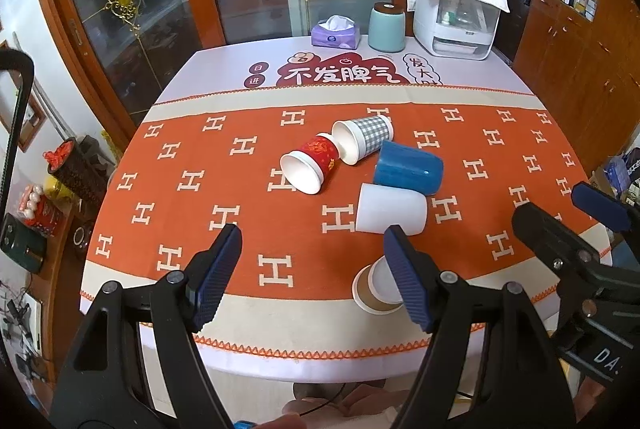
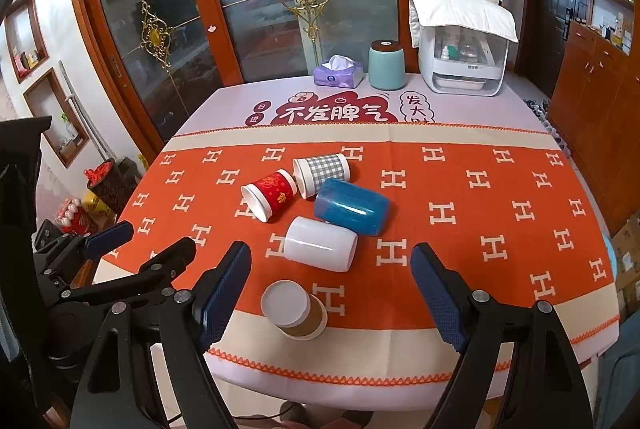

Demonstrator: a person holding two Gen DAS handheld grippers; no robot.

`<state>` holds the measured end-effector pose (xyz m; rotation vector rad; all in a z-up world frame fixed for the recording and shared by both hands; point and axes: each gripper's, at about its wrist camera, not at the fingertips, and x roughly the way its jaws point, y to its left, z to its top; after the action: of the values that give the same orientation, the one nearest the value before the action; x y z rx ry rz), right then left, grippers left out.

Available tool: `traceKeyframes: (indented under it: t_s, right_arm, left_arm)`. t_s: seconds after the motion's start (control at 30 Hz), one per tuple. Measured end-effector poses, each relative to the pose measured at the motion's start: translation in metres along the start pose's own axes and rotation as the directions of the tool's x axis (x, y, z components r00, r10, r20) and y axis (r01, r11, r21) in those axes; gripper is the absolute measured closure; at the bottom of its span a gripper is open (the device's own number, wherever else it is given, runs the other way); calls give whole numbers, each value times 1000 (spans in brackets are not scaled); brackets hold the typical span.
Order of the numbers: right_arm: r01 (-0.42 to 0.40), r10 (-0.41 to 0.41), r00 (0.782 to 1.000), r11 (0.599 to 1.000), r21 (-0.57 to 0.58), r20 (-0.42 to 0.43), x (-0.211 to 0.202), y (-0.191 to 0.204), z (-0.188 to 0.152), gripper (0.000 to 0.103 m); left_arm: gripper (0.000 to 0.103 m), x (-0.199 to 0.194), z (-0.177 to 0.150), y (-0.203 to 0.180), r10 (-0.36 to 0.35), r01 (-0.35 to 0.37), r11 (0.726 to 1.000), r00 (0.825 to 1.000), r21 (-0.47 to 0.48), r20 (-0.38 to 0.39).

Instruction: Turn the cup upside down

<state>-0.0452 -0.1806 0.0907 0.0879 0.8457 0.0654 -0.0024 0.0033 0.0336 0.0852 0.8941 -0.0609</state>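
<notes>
Four cups lie on their sides mid-table: a red paper cup (image 1: 307, 164) (image 2: 270, 195), a grey checked cup (image 1: 362, 137) (image 2: 321, 173), a blue cup (image 1: 408, 167) (image 2: 352, 207) and a white cup (image 1: 391, 209) (image 2: 320, 243). A brown-sleeved paper cup (image 1: 376, 289) (image 2: 294, 309) stands upside down near the front edge. My left gripper (image 1: 316, 277) is open and empty, above the front edge, its right finger in front of the brown cup. My right gripper (image 2: 332, 295) is open and empty, just right of the brown cup; it also shows in the left wrist view (image 1: 560, 217).
An orange patterned cloth covers the table (image 2: 480, 221). At the far edge stand a purple tissue box (image 2: 338, 73), a teal canister (image 2: 387, 65) and a white appliance with a cloth on top (image 2: 464, 61). Glass doors stand behind; cabinets stand at the right.
</notes>
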Motion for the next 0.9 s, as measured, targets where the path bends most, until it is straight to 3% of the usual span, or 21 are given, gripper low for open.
traceKeyframes:
  t_s: [0.9]
  right_arm:
    - [-4,5,1000,1000,14,-7,1,-12,-5,20]
  left_arm:
    - [32,1,-3,-5,-9,9,1000,1000,11,-6]
